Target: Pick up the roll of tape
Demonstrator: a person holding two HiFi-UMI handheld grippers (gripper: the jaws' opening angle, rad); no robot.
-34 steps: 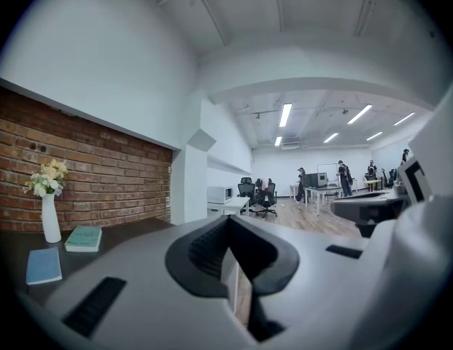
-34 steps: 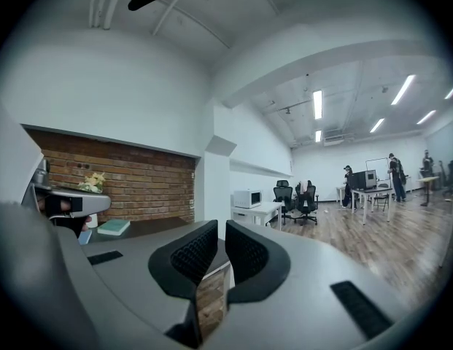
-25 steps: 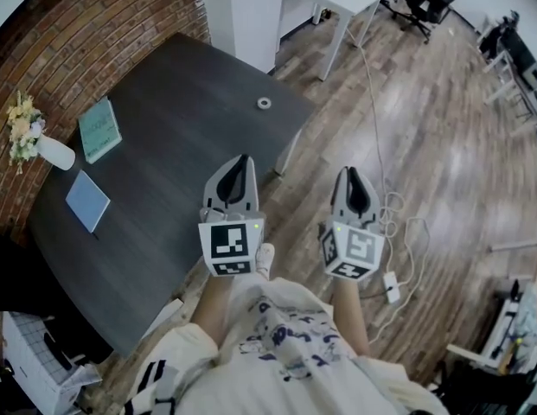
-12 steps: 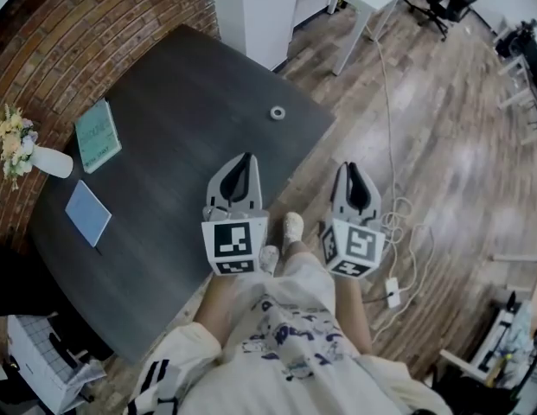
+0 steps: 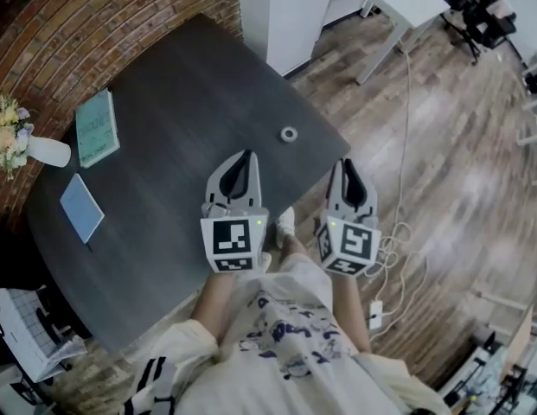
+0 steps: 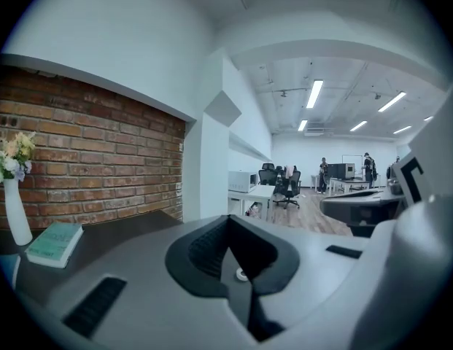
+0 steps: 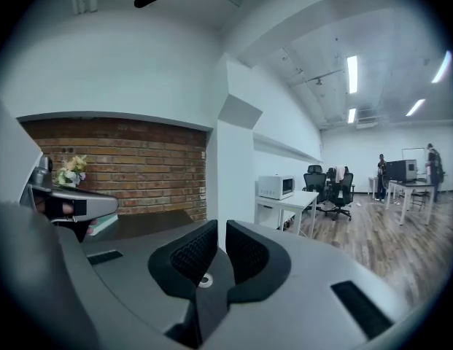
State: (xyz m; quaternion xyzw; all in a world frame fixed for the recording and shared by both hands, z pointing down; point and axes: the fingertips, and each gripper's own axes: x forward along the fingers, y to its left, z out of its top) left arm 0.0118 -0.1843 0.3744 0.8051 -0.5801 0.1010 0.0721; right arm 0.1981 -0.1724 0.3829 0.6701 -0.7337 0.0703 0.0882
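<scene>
- Head view: the person has walked closer to the table [image 5: 164, 102], so the roll of tape [image 5: 289, 134] now lies nearer, just ahead of both tools and near the table's right edge
- The left gripper [image 5: 243, 156] is over the table and the right gripper [image 5: 346, 164] is by its edge; both are closed up tight and hold nothing, so I think one must open before it can grab
- The green book [image 5: 97, 126] has print too small to read; the cubes show only black and white squares
- Left gripper view: jaws pressed together with nothing between them; the tape does not show here, and the green book [image 6: 55, 243] has no words I can read
- Right gripper view: jaws closed, nothing held; no tape and no writing to read
</scene>
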